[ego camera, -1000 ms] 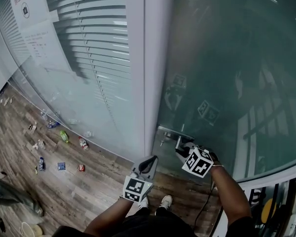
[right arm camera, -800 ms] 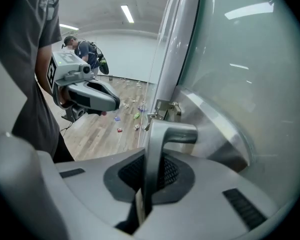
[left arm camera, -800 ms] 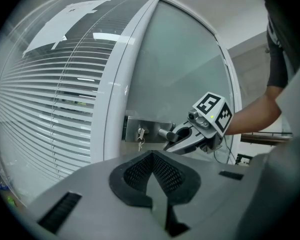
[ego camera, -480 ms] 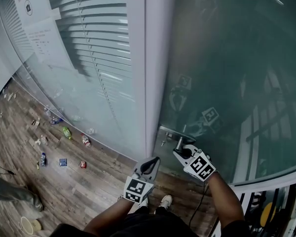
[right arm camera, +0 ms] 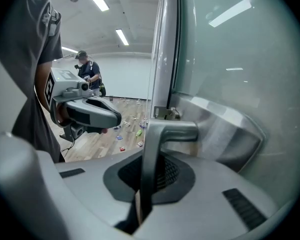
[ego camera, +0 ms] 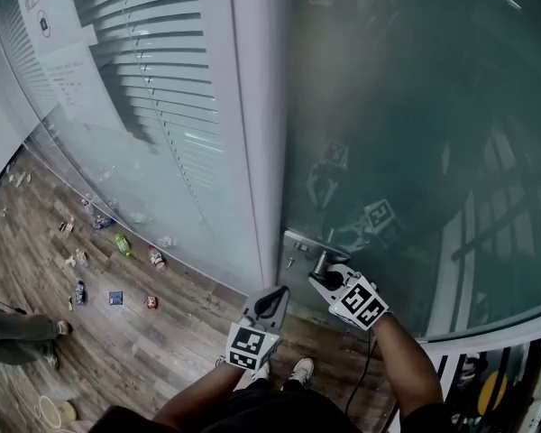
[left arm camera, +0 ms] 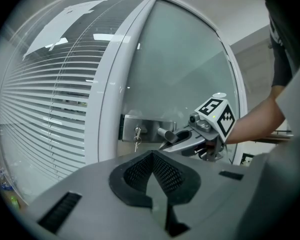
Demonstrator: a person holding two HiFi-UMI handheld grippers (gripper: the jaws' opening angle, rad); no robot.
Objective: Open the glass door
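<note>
The frosted green glass door (ego camera: 415, 133) hangs beside a white frame post (ego camera: 257, 124). Its metal lever handle (ego camera: 322, 262) sticks out of a steel lock plate (ego camera: 299, 242) at the door's left edge. My right gripper (ego camera: 325, 278) is shut on that handle, and in the right gripper view the lever (right arm camera: 162, 134) runs down between the pads of my right gripper (right arm camera: 142, 189). My left gripper (ego camera: 272, 300) hangs just left of it, shut with nothing in it. The left gripper view shows my left gripper (left arm camera: 154, 156), the handle (left arm camera: 166, 133), a key (left arm camera: 136, 137) in the lock plate (left arm camera: 149, 128) and the right gripper (left arm camera: 182, 141).
Left of the post is a glass wall with blinds (ego camera: 153, 88) and paper notices (ego camera: 50, 16). Small packets and bottles (ego camera: 117, 246) lie scattered on the wooden floor. Someone's feet (ego camera: 18, 336) show at the far left. Another person (right arm camera: 87, 71) stands far back in the room.
My right gripper has turned on the handle, its marker cube tilting and shifting slightly left. The left gripper has stayed where it was.
</note>
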